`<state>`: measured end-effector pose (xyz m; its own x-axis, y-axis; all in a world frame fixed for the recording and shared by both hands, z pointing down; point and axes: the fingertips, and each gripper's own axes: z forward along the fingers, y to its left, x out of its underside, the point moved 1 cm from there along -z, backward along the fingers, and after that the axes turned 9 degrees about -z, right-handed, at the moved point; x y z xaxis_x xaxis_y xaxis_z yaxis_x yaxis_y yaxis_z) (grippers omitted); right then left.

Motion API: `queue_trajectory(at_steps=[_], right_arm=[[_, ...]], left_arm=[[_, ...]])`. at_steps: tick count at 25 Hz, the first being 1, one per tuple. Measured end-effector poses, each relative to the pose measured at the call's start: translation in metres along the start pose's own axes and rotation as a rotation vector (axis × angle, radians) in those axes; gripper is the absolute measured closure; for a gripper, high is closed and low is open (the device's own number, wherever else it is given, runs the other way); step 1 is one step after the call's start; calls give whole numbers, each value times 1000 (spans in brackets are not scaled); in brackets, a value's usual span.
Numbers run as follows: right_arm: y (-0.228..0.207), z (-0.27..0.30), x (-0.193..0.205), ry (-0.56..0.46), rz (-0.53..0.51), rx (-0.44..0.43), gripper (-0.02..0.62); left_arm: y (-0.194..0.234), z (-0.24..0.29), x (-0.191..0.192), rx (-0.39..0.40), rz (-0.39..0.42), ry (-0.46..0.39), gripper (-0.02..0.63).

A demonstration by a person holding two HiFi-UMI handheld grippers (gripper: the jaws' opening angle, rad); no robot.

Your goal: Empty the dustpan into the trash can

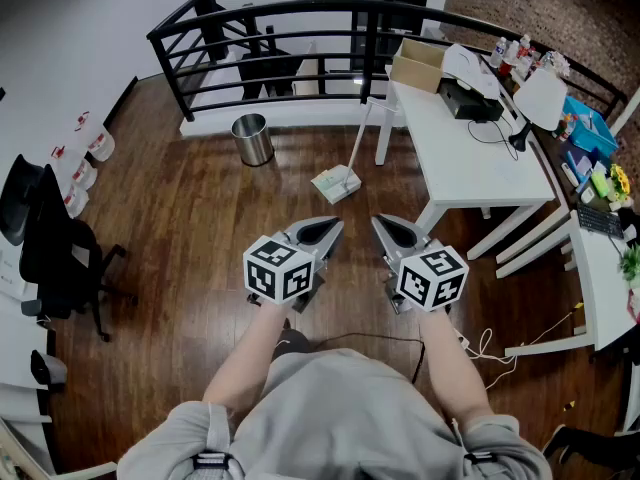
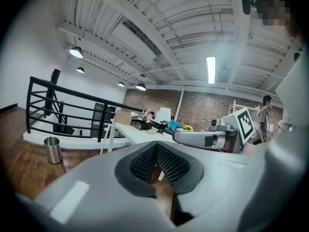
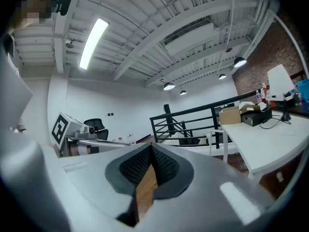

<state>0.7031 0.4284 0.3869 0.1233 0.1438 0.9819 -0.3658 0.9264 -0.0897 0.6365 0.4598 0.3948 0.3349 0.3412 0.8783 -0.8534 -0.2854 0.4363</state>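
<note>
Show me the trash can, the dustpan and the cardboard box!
trash can (image 1: 252, 143), head view, on its metal side.
dustpan (image 1: 336, 184), head view, on its white pan.
cardboard box (image 1: 416, 70), head view, on its brown side.

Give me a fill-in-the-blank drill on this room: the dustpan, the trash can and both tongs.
1. The dustpan rests on the wooden ____.
2. The metal trash can stands just in front of the black ____.
3. In the head view, the trash can is to the ____ of the dustpan.
4. The left tongs and the right tongs are both ____ and hold nothing.

Missing words: floor; railing; left; shut.
</note>
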Motion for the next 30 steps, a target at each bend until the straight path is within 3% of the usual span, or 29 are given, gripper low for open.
queue_trajectory(at_steps=[6,13,22,30], right_arm=[[-24,29,-4,-10,21,19,597],[-47,98,-6,8,45,63,597],[-81,215,-37,26,45,200,597],[-98,279,-49,47,39,287,597]], left_arm=[[31,14,-13,5,-11,2,601],[104,35,-43,26,-5,18,601],[215,55,-113,128,21,59,601],[286,73,-140,201,18,120,601]])
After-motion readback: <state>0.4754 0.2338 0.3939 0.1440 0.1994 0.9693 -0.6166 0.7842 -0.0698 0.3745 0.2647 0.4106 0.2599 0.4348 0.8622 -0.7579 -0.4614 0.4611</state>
